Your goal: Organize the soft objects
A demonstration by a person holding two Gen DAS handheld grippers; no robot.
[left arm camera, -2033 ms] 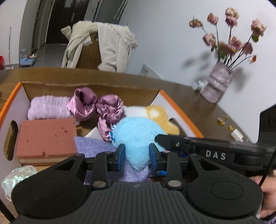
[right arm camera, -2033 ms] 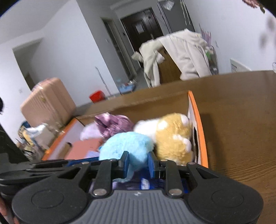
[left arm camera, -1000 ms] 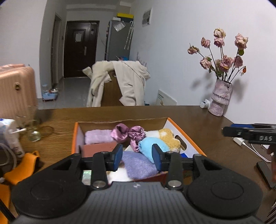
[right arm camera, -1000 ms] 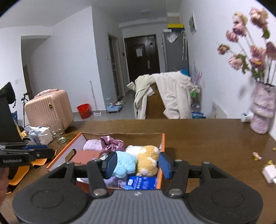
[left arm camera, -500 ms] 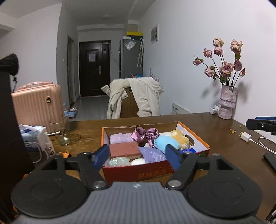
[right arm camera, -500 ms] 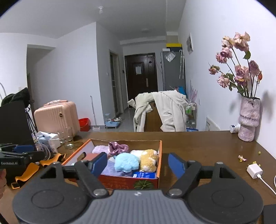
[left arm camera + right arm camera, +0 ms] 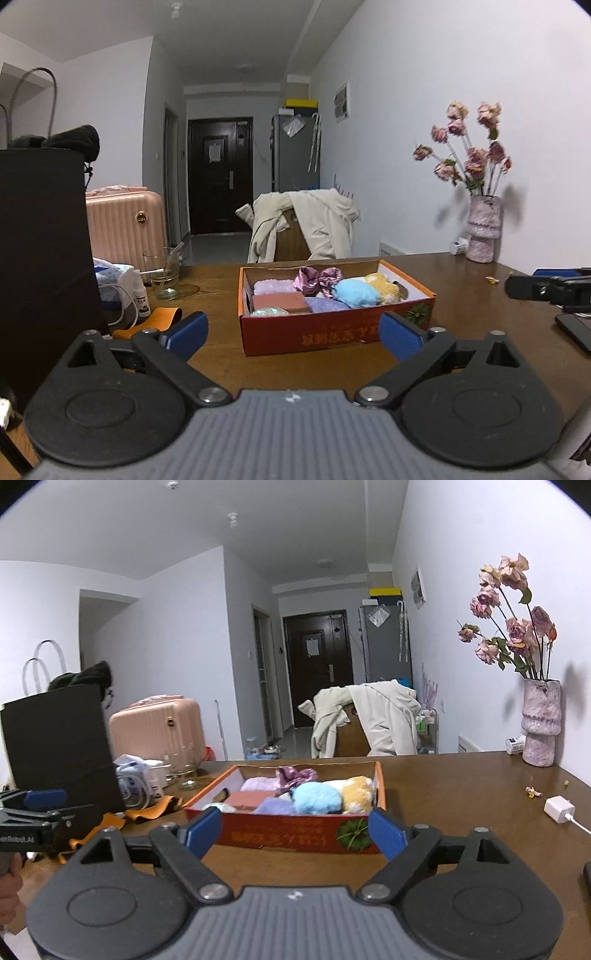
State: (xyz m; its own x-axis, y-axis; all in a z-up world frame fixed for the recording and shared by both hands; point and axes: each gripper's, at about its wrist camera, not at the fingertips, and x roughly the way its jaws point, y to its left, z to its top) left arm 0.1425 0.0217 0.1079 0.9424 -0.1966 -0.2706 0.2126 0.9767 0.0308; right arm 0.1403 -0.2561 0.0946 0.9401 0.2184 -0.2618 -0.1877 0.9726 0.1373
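A brown wooden table (image 7: 461, 295) runs to the far wall. At far right a pink vase (image 7: 540, 722) holds dried roses (image 7: 511, 627). Far left stand a drinking glass (image 7: 165, 273) and a black bag (image 7: 40, 236). Behind, a pink suitcase (image 7: 159, 727) and a chair draped with a cream coat (image 7: 306, 221). A white charger (image 7: 559, 809) lies right.

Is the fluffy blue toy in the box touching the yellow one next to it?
Touching. In the right wrist view the blue plush presses against the yellow plush with no gap between them inside the box.

Both wrist views low over table (image 7: 229, 354), facing doorway, sharing red box (image 7: 332, 332) (image 7: 295, 836), near.
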